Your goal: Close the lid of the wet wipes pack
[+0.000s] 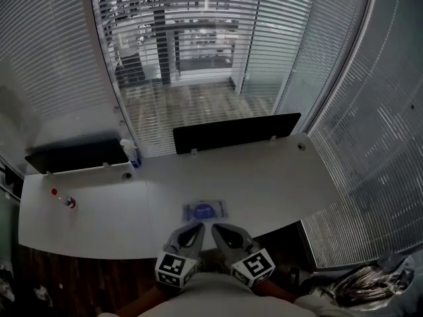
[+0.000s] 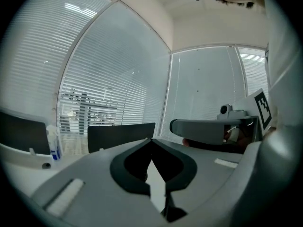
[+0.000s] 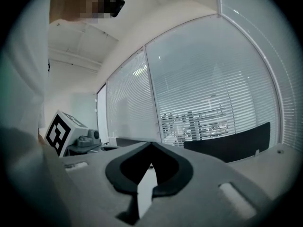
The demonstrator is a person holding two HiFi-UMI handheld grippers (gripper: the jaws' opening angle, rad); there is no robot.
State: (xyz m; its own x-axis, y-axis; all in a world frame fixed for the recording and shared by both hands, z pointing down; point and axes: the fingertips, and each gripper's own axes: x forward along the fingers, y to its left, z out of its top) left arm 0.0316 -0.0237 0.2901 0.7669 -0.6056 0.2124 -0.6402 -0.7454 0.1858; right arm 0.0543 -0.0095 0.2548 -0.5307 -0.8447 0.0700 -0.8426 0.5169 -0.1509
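At the bottom centre of the head view, the left gripper [image 1: 199, 226] and the right gripper [image 1: 215, 227] are held side by side close to the person's body, over the near edge of the white desk [image 1: 277, 177]. Each gripper's own view shows its jaws drawn together with the tips meeting and nothing between them: the left gripper [image 2: 151, 140] and the right gripper [image 3: 151, 144] are both empty. They are angled towards each other but do not touch.

Just beyond the tips, the wet wipes pack [image 1: 205, 211] lies flat on the desk, apart from both grippers. It is bluish with a darker oval at its middle. At this size the lid cannot be read as open or shut.

Towards the left of the frame a small bottle [image 1: 66, 201] with a red cap stands on the desk, well apart from the pack. Farther back, a spray bottle [image 1: 131, 152] stands at the desk's far edge, between two dark divider panels [image 1: 234, 132]. Slatted blinds [image 1: 198, 58] fill the upper frame behind them.
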